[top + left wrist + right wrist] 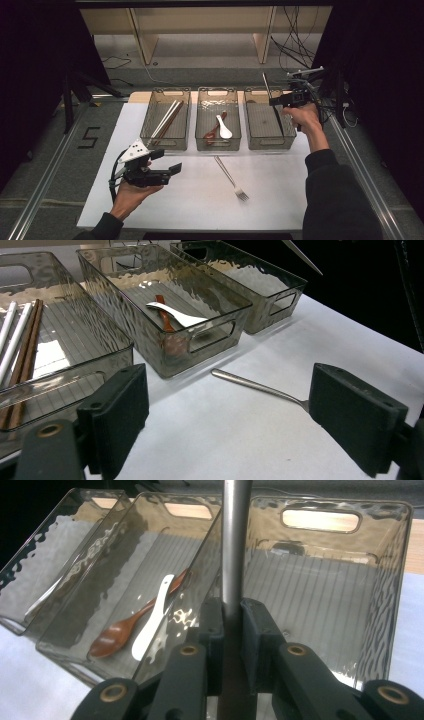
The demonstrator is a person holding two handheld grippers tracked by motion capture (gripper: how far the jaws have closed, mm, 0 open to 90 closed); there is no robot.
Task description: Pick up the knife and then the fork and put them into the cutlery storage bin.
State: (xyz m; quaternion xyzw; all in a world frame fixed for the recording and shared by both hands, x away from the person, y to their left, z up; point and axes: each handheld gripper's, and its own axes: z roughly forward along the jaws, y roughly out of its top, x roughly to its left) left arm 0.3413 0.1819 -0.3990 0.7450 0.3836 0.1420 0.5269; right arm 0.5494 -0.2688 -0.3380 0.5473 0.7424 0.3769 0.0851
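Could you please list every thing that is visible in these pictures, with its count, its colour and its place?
bins: three, clear grey plastic, in a row across the far part of the table.
chopsticks: a few, white and brown, in the left bin.
wooden spoon: one, red-brown, in the middle bin.
white spoon: one, white, in the middle bin, across the wooden spoon.
fork: one, silver, flat on the table in front of the middle bin.
metal utensil: one, silver, its handle clamped in the right gripper, above the right bin; its type cannot be told.
table: one, white top.
left gripper: one, black, jaws open, near the table's left front.
right gripper: one, black, over the right bin.
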